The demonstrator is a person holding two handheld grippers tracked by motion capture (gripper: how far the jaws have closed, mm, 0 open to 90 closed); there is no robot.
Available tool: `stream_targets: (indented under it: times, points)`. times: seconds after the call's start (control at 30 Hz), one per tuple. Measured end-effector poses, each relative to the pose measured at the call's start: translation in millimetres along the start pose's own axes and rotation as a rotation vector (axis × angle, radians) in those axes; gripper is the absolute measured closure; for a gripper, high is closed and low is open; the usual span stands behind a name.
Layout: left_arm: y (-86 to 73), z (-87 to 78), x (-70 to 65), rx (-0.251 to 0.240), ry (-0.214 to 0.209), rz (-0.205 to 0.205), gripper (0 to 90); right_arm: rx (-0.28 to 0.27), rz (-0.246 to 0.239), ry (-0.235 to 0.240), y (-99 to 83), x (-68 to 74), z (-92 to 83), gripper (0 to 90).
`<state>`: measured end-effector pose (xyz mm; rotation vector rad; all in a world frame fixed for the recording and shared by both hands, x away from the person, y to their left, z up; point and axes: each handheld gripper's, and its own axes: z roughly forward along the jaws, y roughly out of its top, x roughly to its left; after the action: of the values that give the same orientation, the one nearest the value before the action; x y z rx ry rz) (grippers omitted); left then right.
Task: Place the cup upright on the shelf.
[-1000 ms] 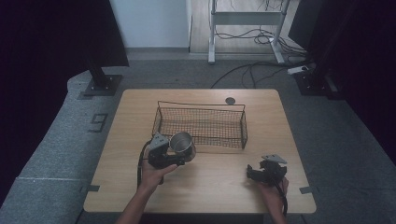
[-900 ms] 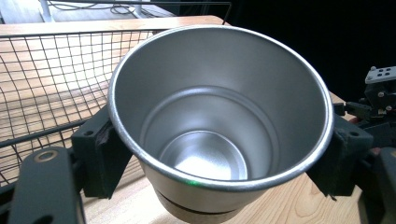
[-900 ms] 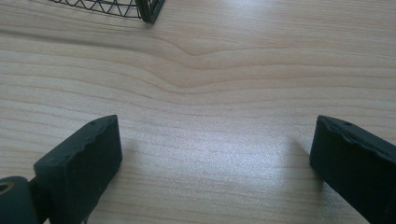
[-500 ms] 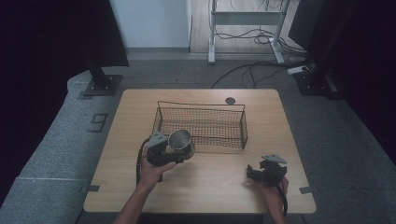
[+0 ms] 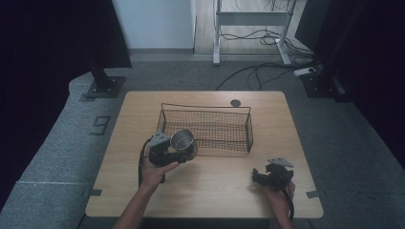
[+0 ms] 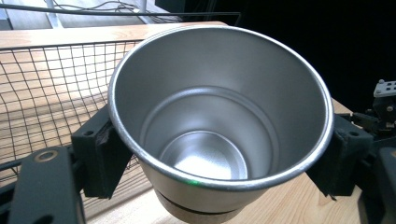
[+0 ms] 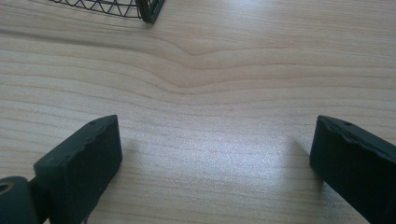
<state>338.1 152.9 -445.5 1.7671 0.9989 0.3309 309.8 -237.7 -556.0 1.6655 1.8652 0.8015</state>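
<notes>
I am looking down on a pale wooden tabletop [image 5: 210, 191] from above my side of it. A black wire basket [image 5: 205, 128] sits at the centre, stretching toward twelve o'clock, with nothing in it that I can see.

My left gripper [image 5: 184, 149] sits at about eight o'clock from the basket, just outside its near left corner. Its jaws are closed partway around a steel cup [image 5: 182, 140], one pad on each side of the wall below the rim. In the left gripper view the cup [image 6: 219, 112] stands upright, mouth open toward the camera, shiny inside and holding nothing. The basket mesh [image 6: 51, 88] lies just behind it.

Compared with a second ago, the cup has drifted slightly toward the near left corner of the basket and sits a touch lower against the wire edge; the change is small. I judge that I am carrying the cup toward the basket and that it has not yet crossed the rim, so the placing is not yet done.

My right gripper [image 5: 260, 177] rests at five o'clock from the basket, well apart from it. In the right gripper view its jaws stand wide apart over bare wood, holding nothing, with one basket corner [image 7: 149, 11] showing at the top.
</notes>
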Motion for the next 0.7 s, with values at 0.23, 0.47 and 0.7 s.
stream_targets:
  times: [0.23,0.47,0.7]
  points:
    - [5.9,2.6,5.9,0.008,0.009,-0.002,18.8,0.0,0.0,0.0,0.0,0.0,0.0,2.2]
    - [9.6,4.7,9.4,0.013,0.002,-0.013,18.8,0.0,0.0,0.0,0.0,0.0,0.0,2.2]
    - [14.3,5.9,12.8,0.013,0.004,-0.022,18.8,0.0,0.0,0.0,0.0,0.0,0.0,2.2]
